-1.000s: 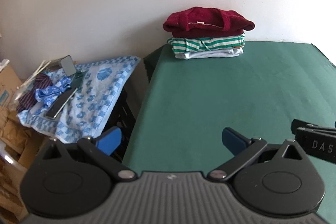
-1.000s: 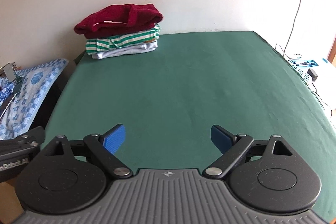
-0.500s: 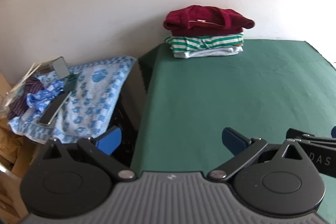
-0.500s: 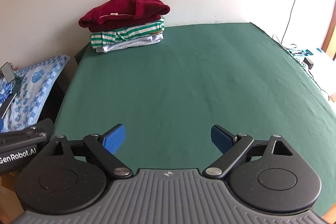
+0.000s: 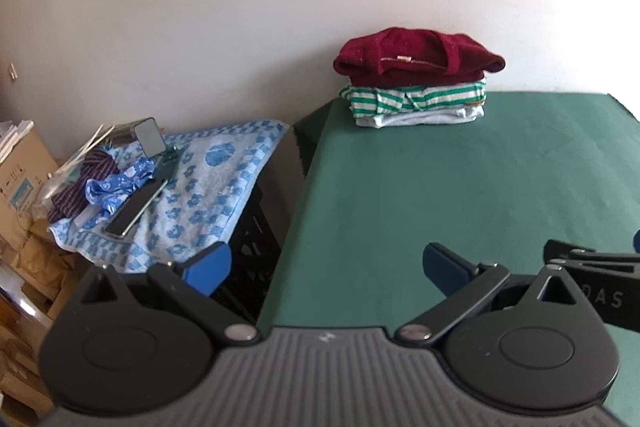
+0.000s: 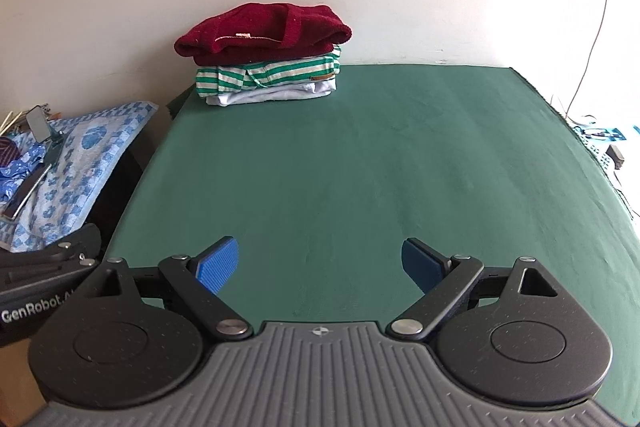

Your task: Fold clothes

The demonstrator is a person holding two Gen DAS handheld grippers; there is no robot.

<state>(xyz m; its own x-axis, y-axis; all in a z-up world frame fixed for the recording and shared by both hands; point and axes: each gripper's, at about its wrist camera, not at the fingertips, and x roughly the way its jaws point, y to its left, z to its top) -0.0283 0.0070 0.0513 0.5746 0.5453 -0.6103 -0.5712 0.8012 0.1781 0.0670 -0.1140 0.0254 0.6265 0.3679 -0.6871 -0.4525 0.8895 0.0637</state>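
Observation:
A stack of folded clothes sits at the far left corner of the green table (image 6: 360, 163): a dark red sweater (image 6: 264, 31) on top, a green-and-white striped shirt (image 6: 268, 77) under it, a pale garment at the bottom. The stack also shows in the left wrist view (image 5: 416, 63). My left gripper (image 5: 326, 265) is open and empty over the table's left edge (image 5: 304, 227). My right gripper (image 6: 320, 263) is open and empty above the table's near part. Loose clothes, a blue floral piece (image 5: 116, 187) and a dark striped one (image 5: 80, 183), lie on a side stand.
Left of the table a black crate (image 5: 256, 243) carries a blue patterned towel (image 5: 200, 195) with a phone (image 5: 134, 207) and a small mirror (image 5: 148, 141). Cardboard boxes (image 5: 20, 179) stand further left. A cable (image 6: 596, 23) and small items (image 6: 604, 139) lie beyond the right edge.
Both grippers have shifted slightly; the left view has swung left, showing more of the towel-covered crate. Both stay open and empty.

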